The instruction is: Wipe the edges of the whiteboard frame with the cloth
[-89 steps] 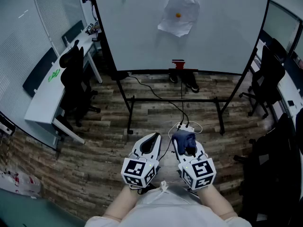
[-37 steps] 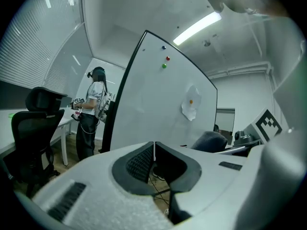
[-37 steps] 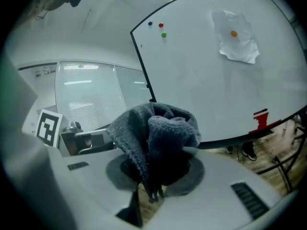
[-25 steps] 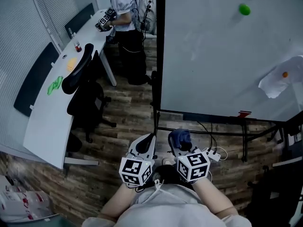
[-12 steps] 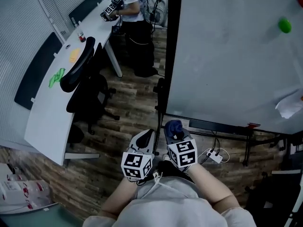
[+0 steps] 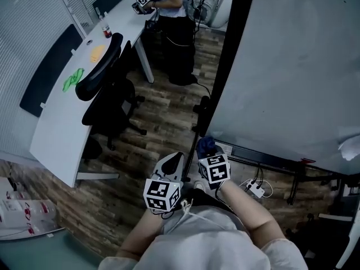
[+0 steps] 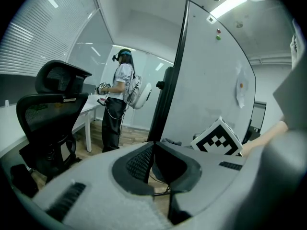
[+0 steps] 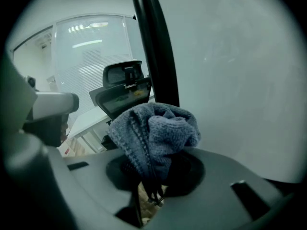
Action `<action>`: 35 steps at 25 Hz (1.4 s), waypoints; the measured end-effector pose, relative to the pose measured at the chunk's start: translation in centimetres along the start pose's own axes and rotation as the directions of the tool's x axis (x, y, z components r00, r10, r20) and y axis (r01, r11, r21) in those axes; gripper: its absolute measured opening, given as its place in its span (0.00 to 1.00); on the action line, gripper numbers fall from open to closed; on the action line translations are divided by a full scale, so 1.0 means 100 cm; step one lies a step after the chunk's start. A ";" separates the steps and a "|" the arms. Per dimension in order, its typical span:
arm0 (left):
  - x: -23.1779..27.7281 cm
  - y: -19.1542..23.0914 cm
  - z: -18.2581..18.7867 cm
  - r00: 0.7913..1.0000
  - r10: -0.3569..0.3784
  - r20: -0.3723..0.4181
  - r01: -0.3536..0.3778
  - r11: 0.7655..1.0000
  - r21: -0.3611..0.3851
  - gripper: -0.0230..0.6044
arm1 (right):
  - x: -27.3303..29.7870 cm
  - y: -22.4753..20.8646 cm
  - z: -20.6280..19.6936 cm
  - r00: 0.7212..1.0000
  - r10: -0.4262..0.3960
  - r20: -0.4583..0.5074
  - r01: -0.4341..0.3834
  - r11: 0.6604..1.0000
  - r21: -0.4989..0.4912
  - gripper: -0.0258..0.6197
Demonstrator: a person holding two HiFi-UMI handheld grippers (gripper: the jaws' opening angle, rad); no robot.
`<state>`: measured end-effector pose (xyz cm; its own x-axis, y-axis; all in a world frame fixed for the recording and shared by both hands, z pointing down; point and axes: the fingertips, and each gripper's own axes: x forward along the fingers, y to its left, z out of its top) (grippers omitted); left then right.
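The whiteboard (image 6: 292, 66) fills the right of the head view; its black left frame edge (image 6: 222, 55) runs down to the lower left corner. My right gripper (image 6: 207, 151) is shut on a bunched blue cloth (image 6: 206, 145), held right at that corner. In the right gripper view the cloth (image 8: 153, 128) sits just in front of the black frame edge (image 8: 156, 47); whether they touch I cannot tell. My left gripper (image 6: 178, 158) is shut and empty, beside the right one. The left gripper view shows its jaws (image 7: 153, 150) closed, with the frame edge (image 7: 165, 95) ahead.
A black office chair (image 6: 107, 89) stands left of the board beside a long white desk (image 6: 56, 128). A person (image 6: 180, 16) stands at the desk's far end. A power strip (image 6: 253, 189) with cables lies on the wood floor under the board. A paper (image 6: 350, 148) hangs on the board at far right.
The view has swung to the whiteboard's left edge. My right gripper has carried the cloth forward up to the frame's lower left corner. The left gripper stays low and shut.
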<state>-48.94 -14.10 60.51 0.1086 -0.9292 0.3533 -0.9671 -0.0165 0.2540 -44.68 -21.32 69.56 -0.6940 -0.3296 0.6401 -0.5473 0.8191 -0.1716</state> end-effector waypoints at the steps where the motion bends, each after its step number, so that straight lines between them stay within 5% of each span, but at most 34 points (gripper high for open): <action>1: 0.000 0.001 0.000 1.000 0.000 -0.002 0.000 1.000 0.004 0.08 | 0.005 0.000 0.000 1.000 0.006 -0.003 -0.006 1.000 -0.009 0.16; 19: 0.007 0.008 0.005 1.000 0.002 0.013 -0.003 0.999 0.044 0.08 | 0.015 -0.005 0.020 0.998 0.049 -0.033 -0.051 0.995 -0.085 0.16; 35: 0.000 -0.011 0.040 0.992 -0.057 0.114 0.047 0.995 0.089 0.08 | -0.053 0.009 0.104 0.995 0.049 0.087 -0.024 0.963 -0.267 0.16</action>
<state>-48.84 -15.53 56.58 0.1363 -0.9629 0.2331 -0.9776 -0.0927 0.1888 -46.32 -23.71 58.24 -0.7581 -0.3285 0.5634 -0.3857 0.9225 0.0188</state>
